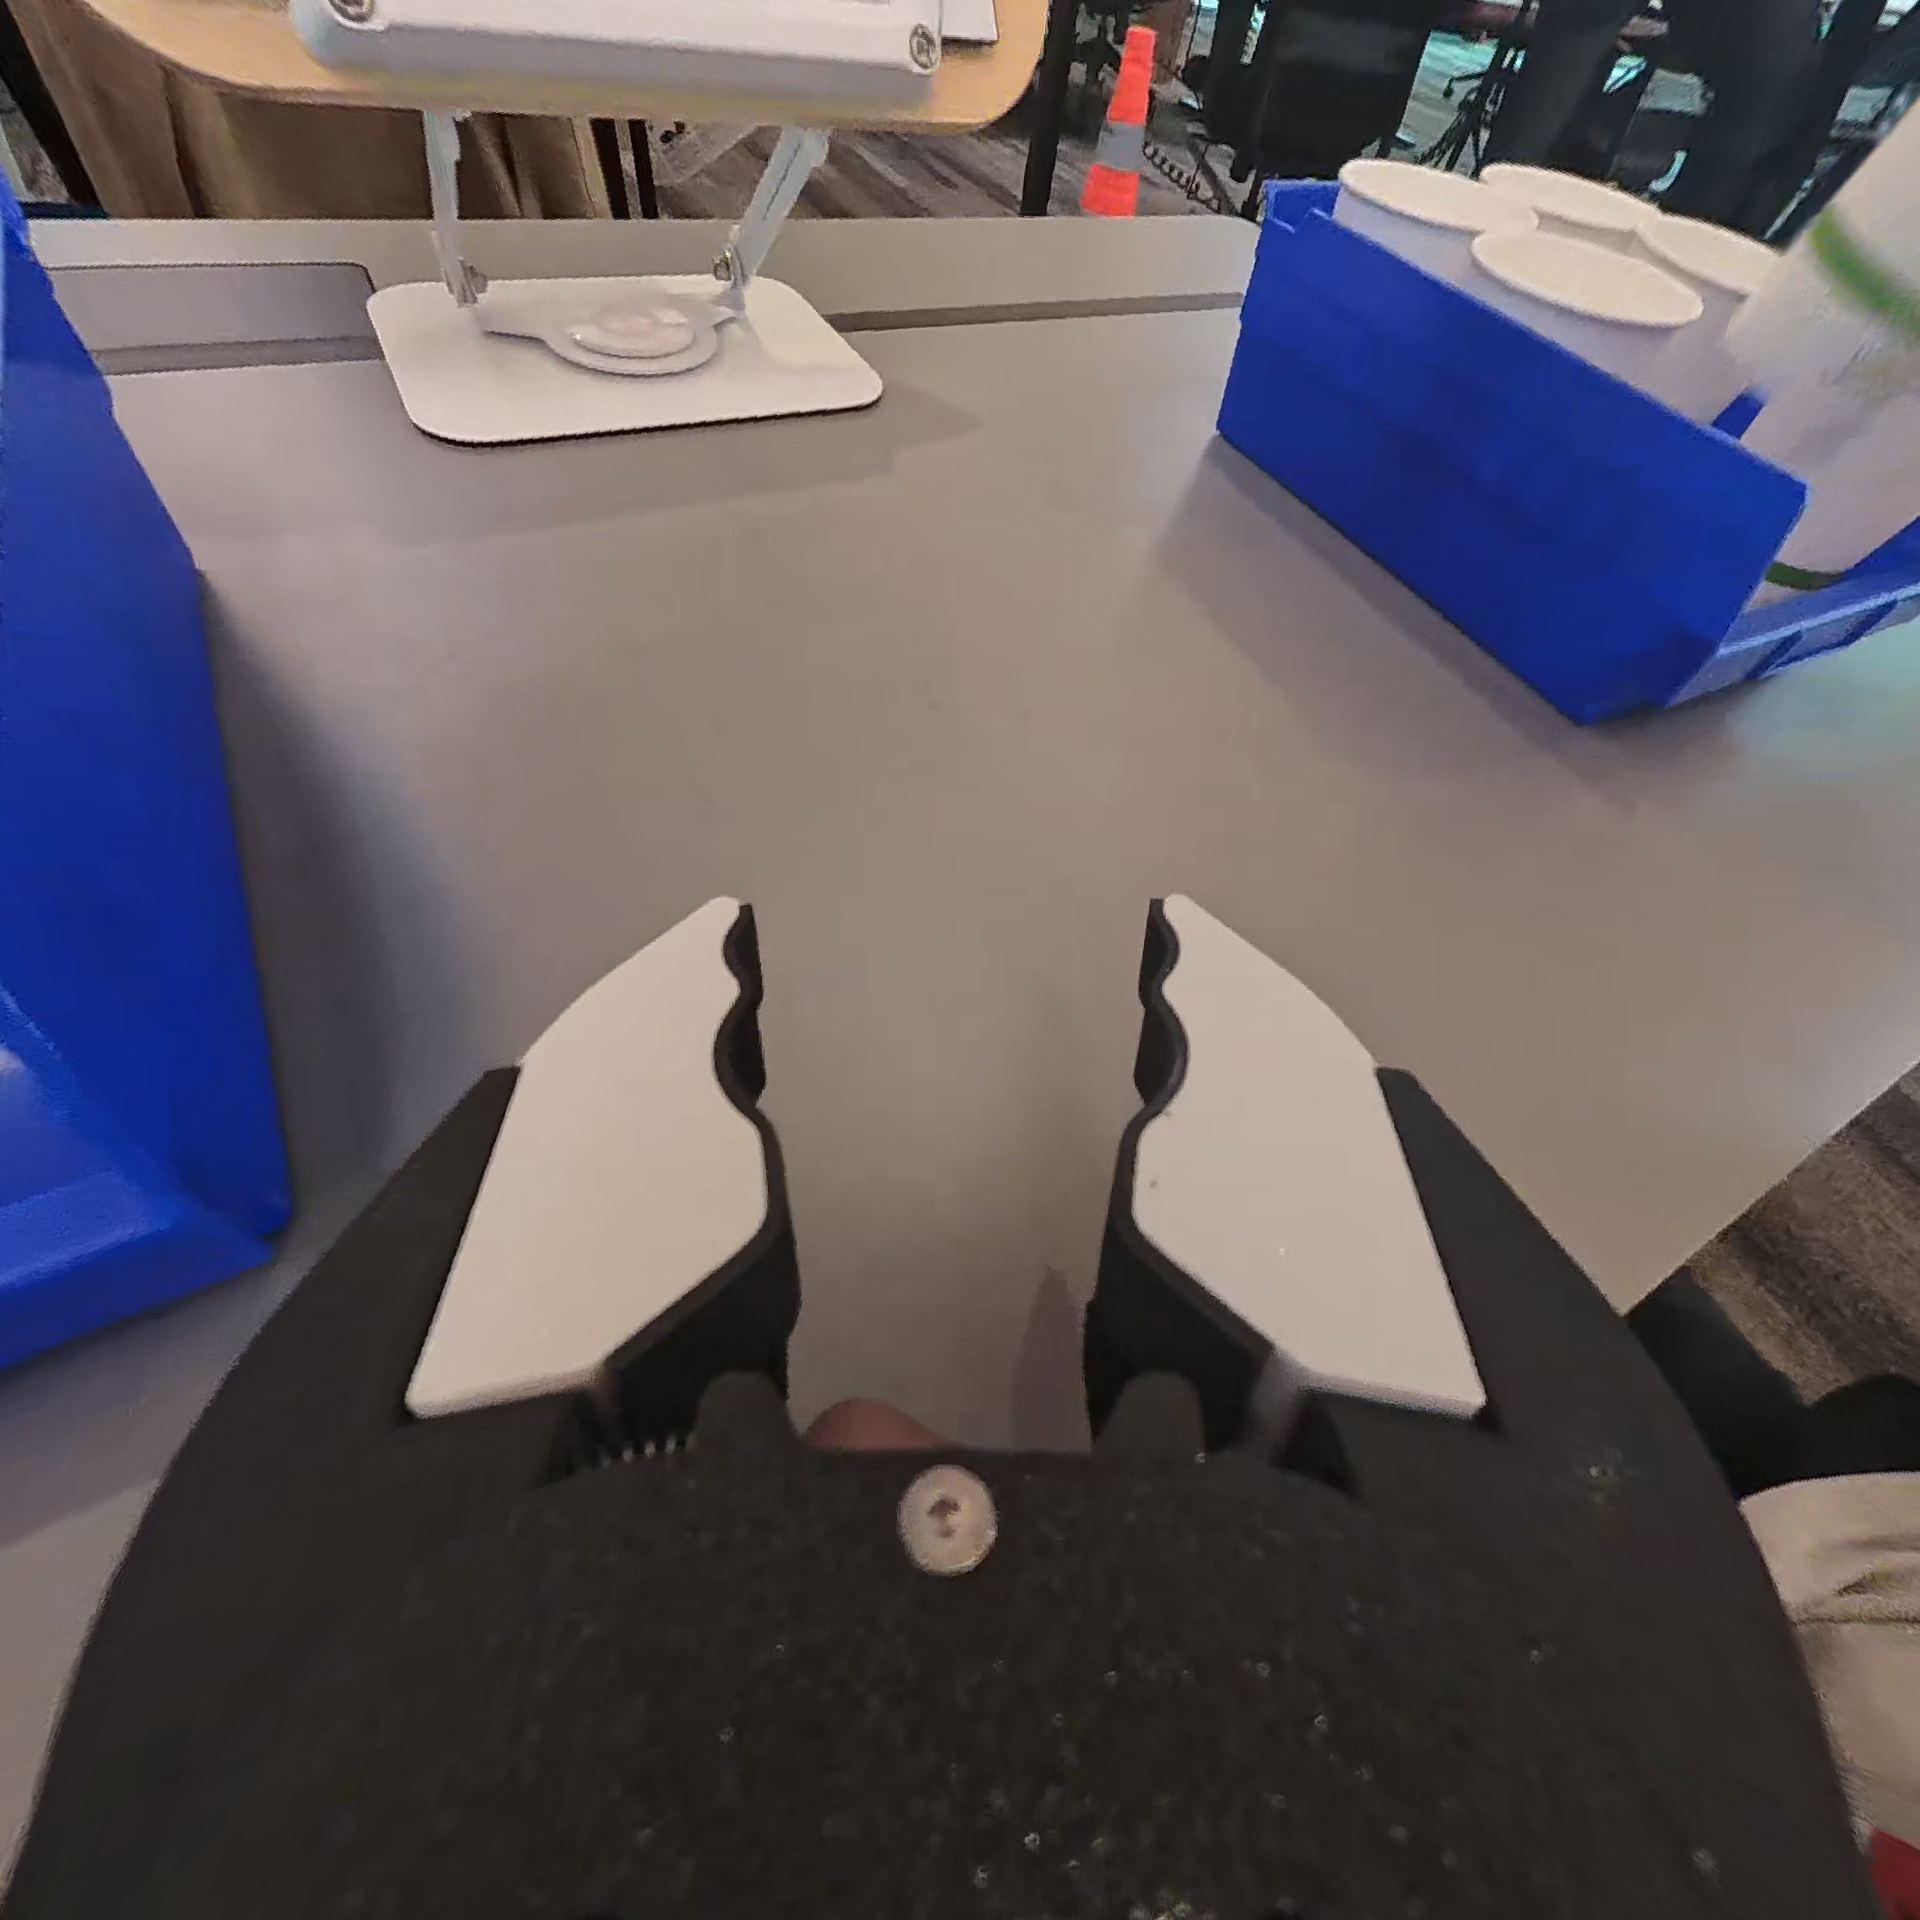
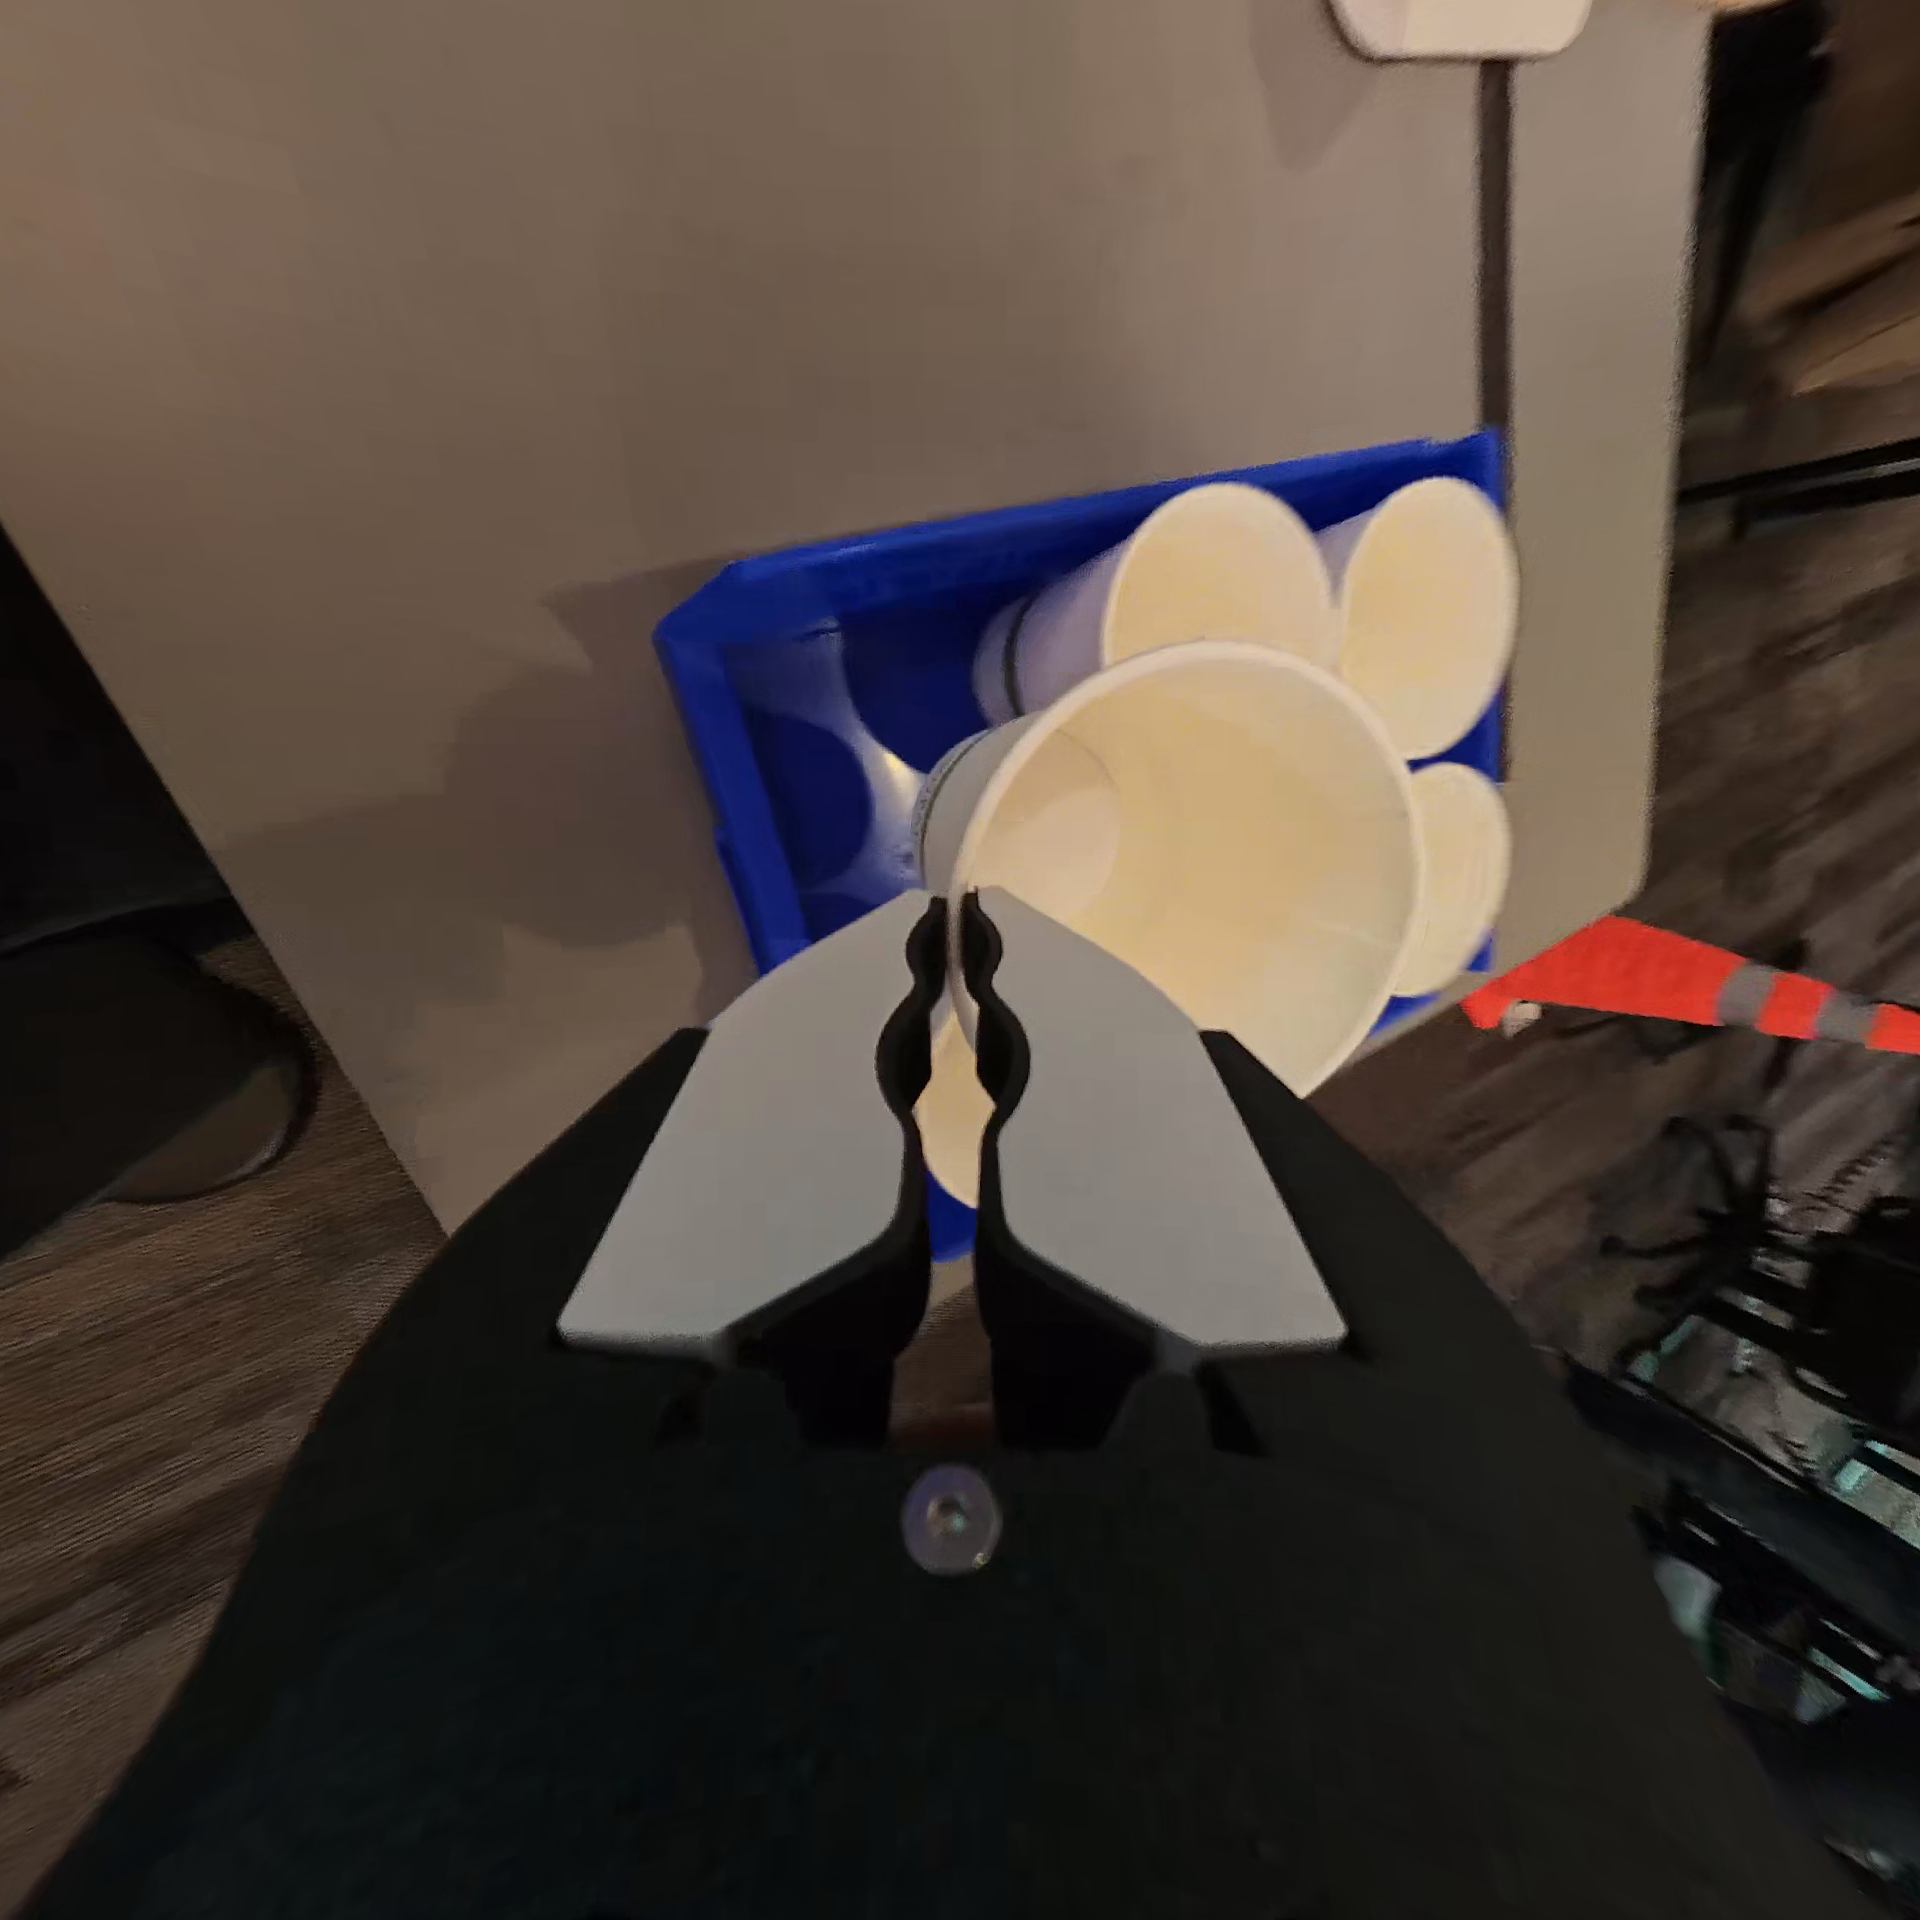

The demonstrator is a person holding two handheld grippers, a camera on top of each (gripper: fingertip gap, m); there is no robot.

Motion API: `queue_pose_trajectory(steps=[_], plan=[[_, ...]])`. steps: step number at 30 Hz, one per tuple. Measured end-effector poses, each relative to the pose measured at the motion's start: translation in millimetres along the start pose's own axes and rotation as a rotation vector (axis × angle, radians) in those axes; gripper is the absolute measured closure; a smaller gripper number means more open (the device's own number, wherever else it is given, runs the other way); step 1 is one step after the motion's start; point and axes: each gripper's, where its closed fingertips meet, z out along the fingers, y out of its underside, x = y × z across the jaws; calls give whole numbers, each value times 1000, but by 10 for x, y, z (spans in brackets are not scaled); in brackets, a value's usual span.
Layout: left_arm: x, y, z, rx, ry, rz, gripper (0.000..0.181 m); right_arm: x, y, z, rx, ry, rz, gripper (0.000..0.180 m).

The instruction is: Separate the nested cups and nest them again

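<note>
A: What did the right gripper (image 2: 954,906) have?

B: A white cup (image 2: 1195,831), pinched by the rim. The jaws were nearly shut, one finger inside the mouth and one outside, so only the thin wall sat between them. I'd guess the rim was chosen because the cups in the bin (image 2: 727,665) stood too close together to reach around a body.

A: Was it one cup or a stack?

B: I couldn't tell for sure. A band showed low on its wall, which might be a second cup nested in, but blur hid it.

A: And where was it?

B: Lifted, tilted, over the near end of the blue bin, with the other cups (image 2: 1423,613) at the far end. From the left wrist view it was a blurred white shape (image 1: 1839,416) at the right edge, above that bin.

A: The left gripper (image 1: 948,920)?

B: Open wide and empty, hovering over the bare grey table (image 1: 935,623), left of the bin. It seemed to be waiting there to take the cup's base for pulling it apart.

A: Anything else?

B: A second blue bin (image 1: 104,831) at the far left and a white stand (image 1: 623,364) at the back.
</note>
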Motion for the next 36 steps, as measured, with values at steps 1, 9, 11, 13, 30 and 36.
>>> queue_pose_trajectory(steps=[1, 9, 11, 13, 30, 36], plan=[[7, -6, -13, 5, 3, -9, 112, -64, 27, 103, 2, -32, 9, 177], [-80, 78, -16, -36, -112, 34, 113, -327, 57, 694, -10, -171, 29, 177], [-33, 72, -15, -35, -94, 33, 113, -355, 61, 792, -25, -196, 29, 177], [-10, 72, -14, -36, -89, 41, 113, -365, 5, 829, -4, -211, 35, 177], [-313, -25, -181, 6, -295, 28, 113, -231, -607, -226, 558, 365, 359, 146], [-421, 133, -269, -2, -364, -17, 114, -1132, -1352, 176, 1014, 253, 921, 144]])
